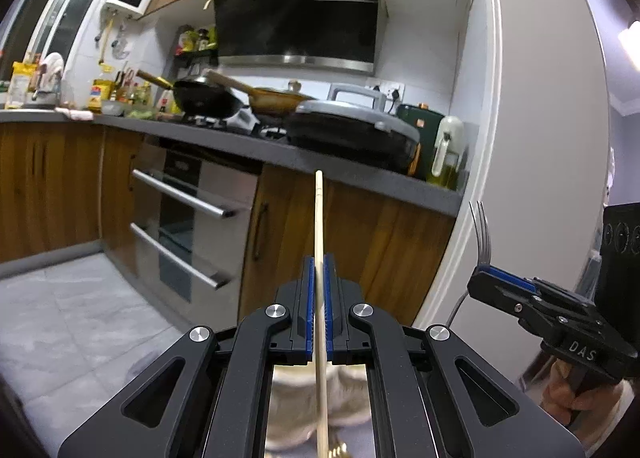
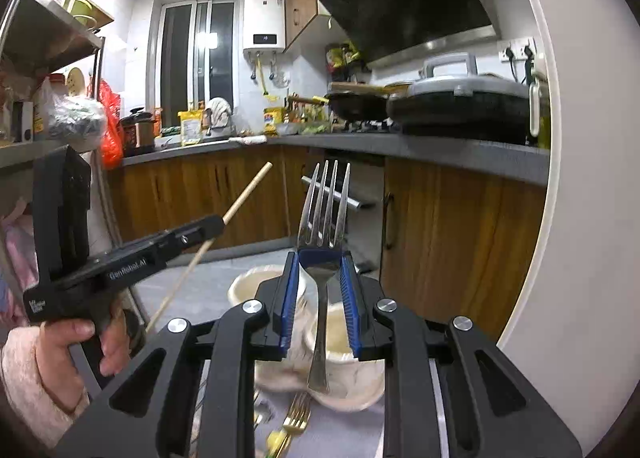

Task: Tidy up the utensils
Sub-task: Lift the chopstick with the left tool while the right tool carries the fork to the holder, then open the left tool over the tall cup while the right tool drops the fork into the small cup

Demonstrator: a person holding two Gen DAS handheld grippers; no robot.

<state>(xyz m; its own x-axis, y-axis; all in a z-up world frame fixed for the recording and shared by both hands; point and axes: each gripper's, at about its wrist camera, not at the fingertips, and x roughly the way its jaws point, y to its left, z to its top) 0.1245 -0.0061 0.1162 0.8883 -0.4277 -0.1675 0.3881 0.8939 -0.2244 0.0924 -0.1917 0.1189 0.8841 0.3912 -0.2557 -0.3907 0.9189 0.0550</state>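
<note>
Utensils are riding aloft in both grippers: the left gripper (image 1: pixel 319 258) is pinching a pale wooden chopstick (image 1: pixel 319 225) upright between pressed jaws, while the right gripper (image 2: pixel 320 258) is clamping a silver metal fork (image 2: pixel 323 213) at its neck, tines up. Held so narrowly, either utensil could pivot or slip onto the cream ceramic bowls (image 2: pixel 352 390) below.
</note>
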